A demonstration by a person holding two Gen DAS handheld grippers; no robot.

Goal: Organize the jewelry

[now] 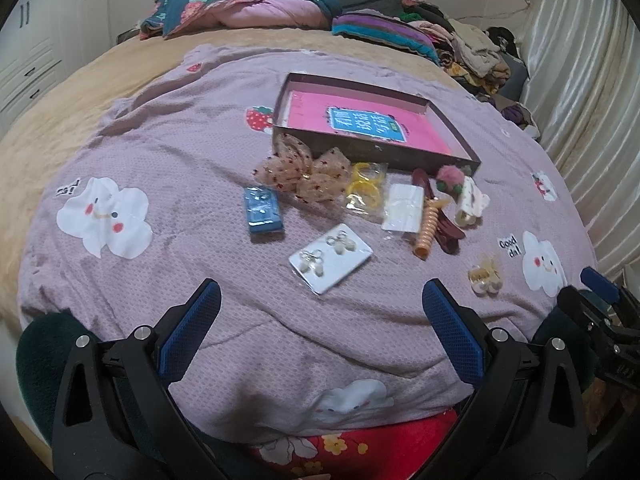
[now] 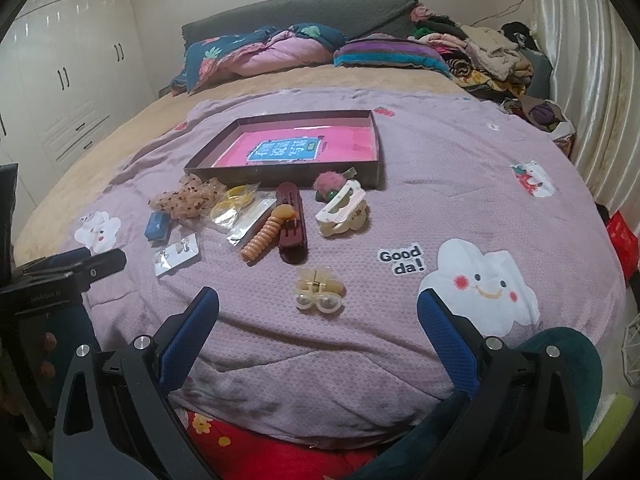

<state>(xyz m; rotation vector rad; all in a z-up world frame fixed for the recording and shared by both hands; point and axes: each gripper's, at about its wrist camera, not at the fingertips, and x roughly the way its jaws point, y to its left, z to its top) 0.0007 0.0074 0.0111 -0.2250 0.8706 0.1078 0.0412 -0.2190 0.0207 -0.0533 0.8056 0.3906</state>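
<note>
A shallow dark tray (image 1: 372,150) (image 2: 378,148) with a pink bottom lies on the lilac blanket. In front of it lie loose items: a white earring card (image 1: 330,258) (image 2: 177,254), a blue box (image 1: 263,210) (image 2: 157,226), a dotted bow (image 1: 298,172) (image 2: 188,196), yellow rings in a bag (image 1: 366,186) (image 2: 234,202), an orange spiral clip (image 1: 426,228) (image 2: 264,240), a maroon clip (image 2: 293,226), a cream claw clip (image 1: 472,204) (image 2: 342,210) and a small pearl clip (image 1: 485,274) (image 2: 319,290). My left gripper (image 1: 320,308) is open and empty, short of the earring card. My right gripper (image 2: 318,312) is open and empty around the pearl clip's near side.
Folded quilts (image 2: 260,54) and a clothes pile (image 2: 480,54) sit at the bed's head. A curtain (image 2: 592,80) hangs on the right and a wardrobe (image 2: 60,80) stands at left. A red floral cloth (image 1: 352,444) lies at the near bed edge.
</note>
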